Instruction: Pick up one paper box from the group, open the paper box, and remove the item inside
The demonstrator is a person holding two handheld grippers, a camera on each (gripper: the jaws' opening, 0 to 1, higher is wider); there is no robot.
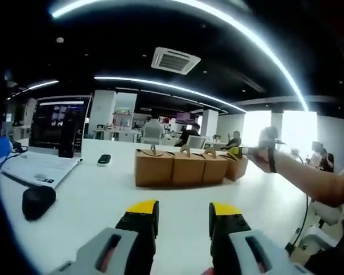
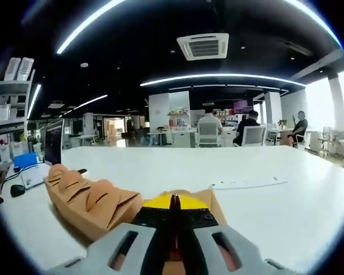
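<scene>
Several brown paper boxes stand in a row on the white table, each with a small tab on top. My left gripper is open, low over the table in front of the row, nothing between its yellow-tipped jaws. From the right, a person's hand holds my right gripper at the top of the rightmost box. In the right gripper view, my right gripper is shut, brown cardboard of that box showing around and between its jaws. The other boxes trail off to its left.
An open laptop sits at the table's left, with a black mouse near it and a small black remote beside it. A cable hangs at the right edge. People sit at desks far behind. Bare table stretches right of the boxes.
</scene>
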